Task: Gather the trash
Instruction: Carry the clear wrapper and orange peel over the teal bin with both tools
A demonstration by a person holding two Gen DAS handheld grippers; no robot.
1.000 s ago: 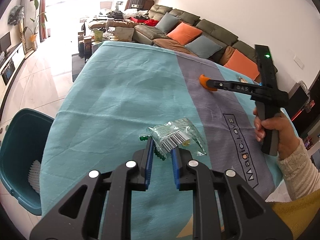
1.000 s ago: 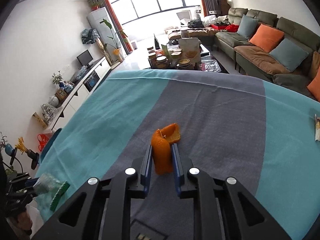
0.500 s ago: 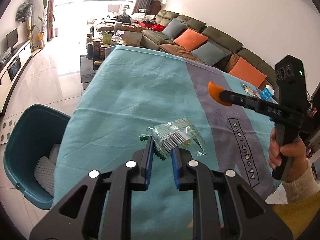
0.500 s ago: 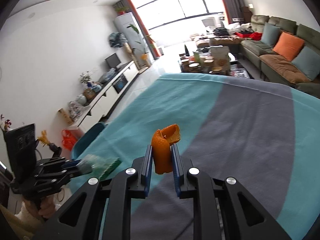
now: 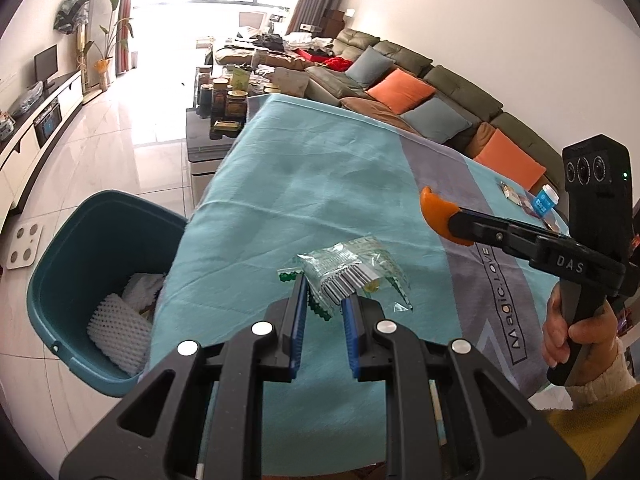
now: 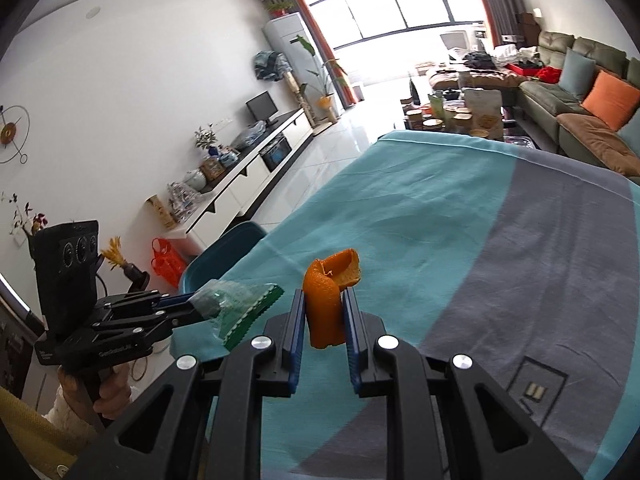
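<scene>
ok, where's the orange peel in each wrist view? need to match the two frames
Left wrist: orange peel right of centre, at the tip of the right gripper reaching in from the right edge, above the tablecloth.
Right wrist: orange peel centre, clamped upright between that camera's own fingers.
Shared landmark: the teal bin beside the table; lower left in the left view, left of centre in the right.

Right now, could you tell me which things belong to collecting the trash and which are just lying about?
Job:
- plastic wrapper, held in left gripper
- orange peel, held in right gripper
- teal bin

Lying about:
- small bottle
- packets
</scene>
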